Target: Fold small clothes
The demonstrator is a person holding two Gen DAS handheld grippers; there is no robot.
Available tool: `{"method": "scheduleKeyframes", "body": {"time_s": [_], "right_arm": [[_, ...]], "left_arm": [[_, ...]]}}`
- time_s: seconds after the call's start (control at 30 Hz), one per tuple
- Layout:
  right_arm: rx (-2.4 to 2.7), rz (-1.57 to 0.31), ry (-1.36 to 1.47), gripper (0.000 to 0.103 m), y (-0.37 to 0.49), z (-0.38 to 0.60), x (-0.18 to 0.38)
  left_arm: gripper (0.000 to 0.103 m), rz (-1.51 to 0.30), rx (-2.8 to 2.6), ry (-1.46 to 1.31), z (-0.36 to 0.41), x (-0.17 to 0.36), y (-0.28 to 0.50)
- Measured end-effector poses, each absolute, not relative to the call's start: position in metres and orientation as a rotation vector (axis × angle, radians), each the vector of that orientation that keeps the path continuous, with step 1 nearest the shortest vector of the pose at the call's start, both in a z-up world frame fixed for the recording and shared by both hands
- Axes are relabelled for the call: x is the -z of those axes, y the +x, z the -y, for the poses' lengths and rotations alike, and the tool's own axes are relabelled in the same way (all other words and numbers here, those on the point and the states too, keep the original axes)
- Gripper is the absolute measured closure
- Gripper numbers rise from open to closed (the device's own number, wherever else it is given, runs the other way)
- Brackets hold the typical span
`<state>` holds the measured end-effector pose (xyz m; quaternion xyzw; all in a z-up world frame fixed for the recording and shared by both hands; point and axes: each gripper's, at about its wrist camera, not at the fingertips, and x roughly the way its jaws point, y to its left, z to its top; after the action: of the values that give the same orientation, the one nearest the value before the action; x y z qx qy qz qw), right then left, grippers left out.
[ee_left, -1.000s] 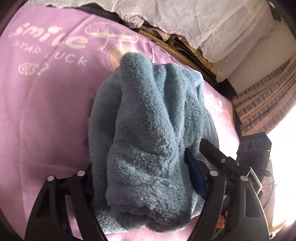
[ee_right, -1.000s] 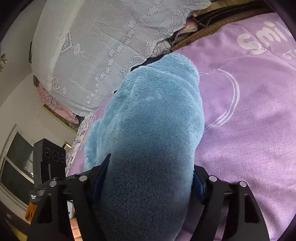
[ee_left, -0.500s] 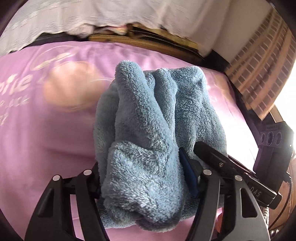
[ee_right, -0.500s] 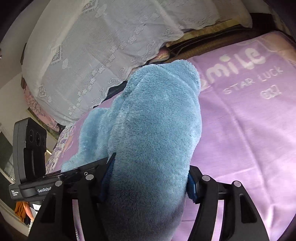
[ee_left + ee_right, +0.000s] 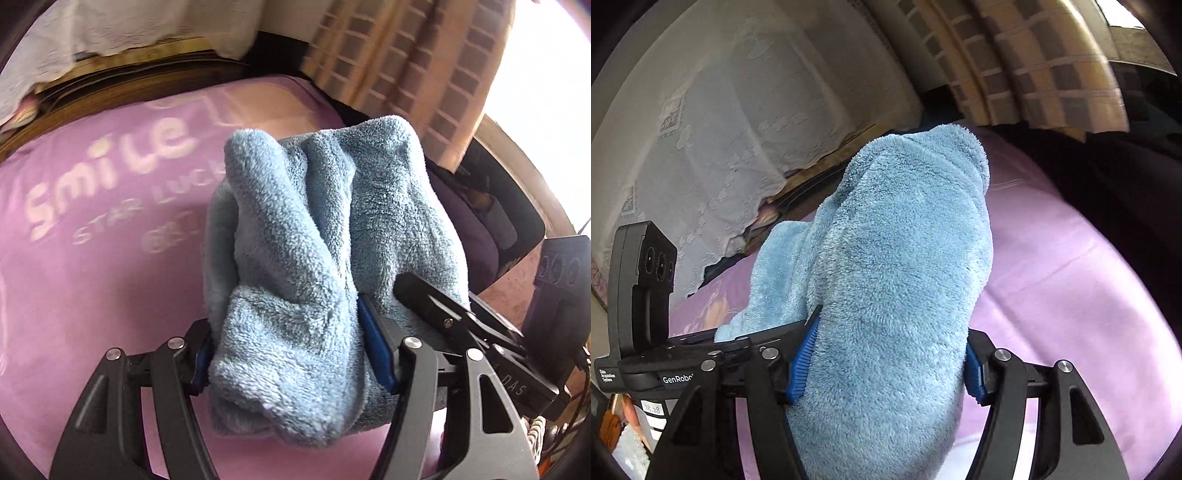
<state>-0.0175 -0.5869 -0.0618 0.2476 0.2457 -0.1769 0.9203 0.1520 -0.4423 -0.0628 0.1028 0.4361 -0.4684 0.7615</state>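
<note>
A fluffy blue fleece garment (image 5: 317, 258) is bunched up and held between both grippers above a pink bedspread (image 5: 92, 266) printed "Smile STAR LUCK". My left gripper (image 5: 291, 354) is shut on a thick fold of it. My right gripper (image 5: 882, 365) is shut on the other end, which fills that view as a rounded blue bulk (image 5: 901, 266). The right gripper's black body (image 5: 476, 328) shows close at the right in the left wrist view. The left gripper's body (image 5: 642, 295) shows at the left in the right wrist view. The fingertips are hidden in the fleece.
White lace bedding (image 5: 720, 122) is piled at the far side of the bed. A checked beige curtain (image 5: 406, 62) hangs at the right, next to a bright window. A dark gap (image 5: 1126, 177) runs beside the bed's right edge.
Both grippers have swung to the right with the garment in them; the background slid from the lace bedding to the curtain. The grip on the fleece is unchanged.
</note>
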Motion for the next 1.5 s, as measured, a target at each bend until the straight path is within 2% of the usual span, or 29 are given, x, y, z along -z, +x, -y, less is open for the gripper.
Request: {"method": "scheduleKeyframes", "body": {"time_s": [0.13, 0.2, 0.27, 0.33, 0.53, 0.57, 0.63, 0.7, 0.8, 0.93, 1.03, 1.13, 1.23, 1.33, 1.4, 1.5], "right_arm": [[0.368, -0.503, 0.653, 0.035, -0.036, 0.627, 0.100], [0.363, -0.499, 0.707, 0.028, -0.038, 0.637, 0.105], [0.381, -0.509, 0.682, 0.023, -0.034, 0.636, 0.106], [0.390, -0.509, 0.659, 0.022, -0.035, 0.636, 0.106], [0.492, -0.364, 0.532, 0.022, -0.060, 0.608, 0.074], [0.509, -0.349, 0.498, 0.023, -0.061, 0.606, 0.067], [0.526, -0.338, 0.440, 0.034, -0.055, 0.602, 0.052], [0.536, -0.354, 0.401, 0.054, -0.042, 0.601, 0.040], [0.540, -0.430, 0.358, 0.069, -0.011, 0.602, 0.037], [0.597, -0.574, 0.328, 0.071, 0.019, 0.610, 0.080], [0.577, -0.557, 0.357, 0.071, 0.013, 0.612, 0.080], [0.565, -0.463, 0.374, 0.071, -0.006, 0.606, 0.077], [0.581, -0.387, 0.355, 0.066, -0.032, 0.581, 0.067], [0.599, -0.357, 0.290, 0.054, -0.055, 0.545, 0.063], [0.625, -0.405, 0.284, 0.041, -0.060, 0.533, 0.069], [0.612, -0.533, 0.406, 0.028, -0.056, 0.547, 0.091]], "left_arm": [[0.036, -0.879, 0.966, 0.329, 0.475, 0.084, 0.126], [0.030, -0.830, 0.940, 0.338, 0.477, 0.088, 0.118], [0.015, -0.783, 0.885, 0.354, 0.473, 0.091, 0.115], [0.011, -0.771, 0.865, 0.352, 0.472, 0.093, 0.114], [0.012, -0.751, 0.847, 0.280, 0.463, 0.067, 0.116], [0.012, -0.729, 0.829, 0.269, 0.457, 0.061, 0.118], [0.012, -0.704, 0.765, 0.265, 0.452, 0.051, 0.127], [0.012, -0.703, 0.695, 0.278, 0.455, 0.048, 0.138], [0.012, -0.732, 0.604, 0.373, 0.472, 0.063, 0.151], [0.009, -0.719, 0.528, 0.444, 0.480, 0.099, 0.158], [0.007, -0.754, 0.549, 0.401, 0.475, 0.099, 0.166], [0.008, -0.721, 0.556, 0.403, 0.468, 0.094, 0.158], [0.008, -0.686, 0.561, 0.371, 0.450, 0.081, 0.147], [0.008, -0.661, 0.583, 0.337, 0.431, 0.073, 0.136], [0.008, -0.649, 0.597, 0.326, 0.423, 0.073, 0.128], [0.007, -0.652, 0.556, 0.422, 0.433, 0.091, 0.123]]}}
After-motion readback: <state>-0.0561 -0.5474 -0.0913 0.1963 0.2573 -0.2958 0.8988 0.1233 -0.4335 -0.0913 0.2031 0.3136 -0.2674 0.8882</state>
